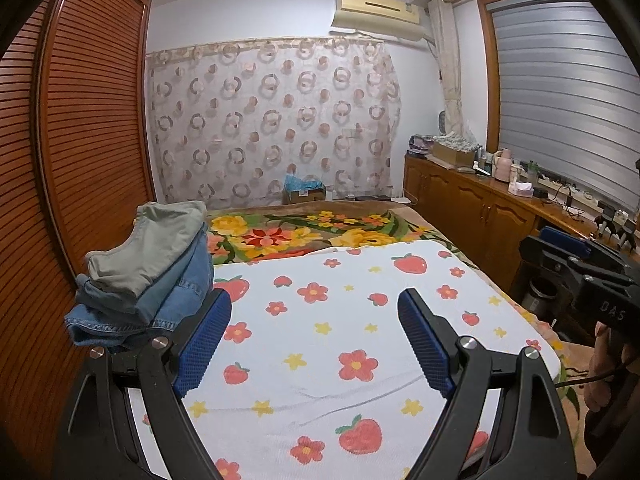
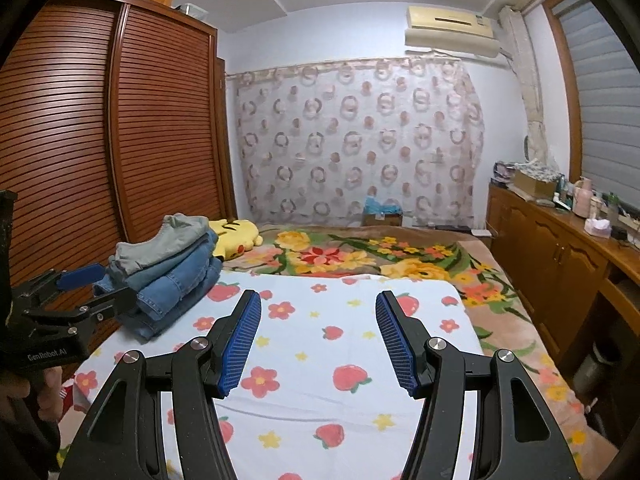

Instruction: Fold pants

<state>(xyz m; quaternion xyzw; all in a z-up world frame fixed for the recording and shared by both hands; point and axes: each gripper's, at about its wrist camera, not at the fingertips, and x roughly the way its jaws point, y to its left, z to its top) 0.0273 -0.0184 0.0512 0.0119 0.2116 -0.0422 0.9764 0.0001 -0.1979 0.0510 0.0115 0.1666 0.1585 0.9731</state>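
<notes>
The left gripper (image 1: 316, 340) and right gripper (image 2: 318, 340) hover with jaws spread and empty over the strawberry-print white sheet (image 1: 360, 288), since the folded grey and blue-denim pants (image 2: 168, 268) already sit stacked at its far-left corner

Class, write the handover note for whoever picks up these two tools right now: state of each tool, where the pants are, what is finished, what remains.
Left tool: open, empty, over the strawberry sheet, just right of the stack.
Right tool: open, empty, over the same sheet, nearer the middle.
Pants: a folded stack at the sheet's far-left corner beside the wardrobe; grey-green pair on top, denim pairs beneath.
Done: every pair in view is folded and stacked.
Left: no unfolded pants show on the sheet or the floral blanket. Check out of view for more; otherwise the job looks finished.
</notes>
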